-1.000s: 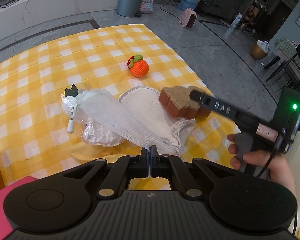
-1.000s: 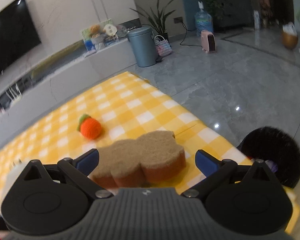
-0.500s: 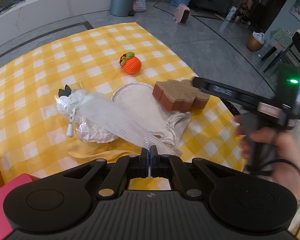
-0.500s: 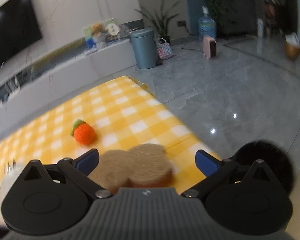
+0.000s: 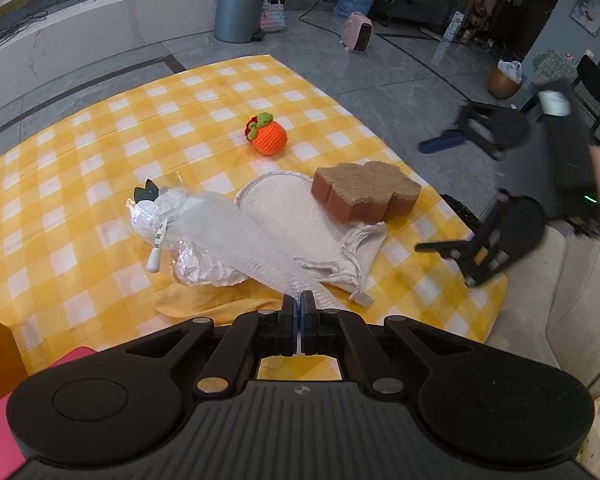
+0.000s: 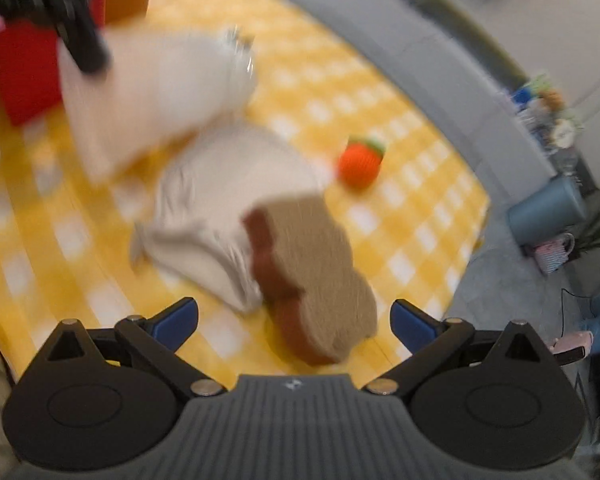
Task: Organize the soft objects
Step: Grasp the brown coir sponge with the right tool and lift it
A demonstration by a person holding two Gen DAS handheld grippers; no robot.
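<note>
Left gripper [image 5: 299,310] pinches the mesh bag [image 5: 236,240]; right gripper [image 6: 294,318] — blurred, seemingly empty — spread above the sponge [image 6: 312,264].

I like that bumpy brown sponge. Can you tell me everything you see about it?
The sponge is thick and cloud-shaped with wavy, lobed edges. Its top is a rough tan scrubbing layer; its sides are reddish-brown foam. It lies flat near the edge of the yellow checked cloth, partly resting on a white mesh bag. Nothing grips it; the open right gripper hovers close.
</note>
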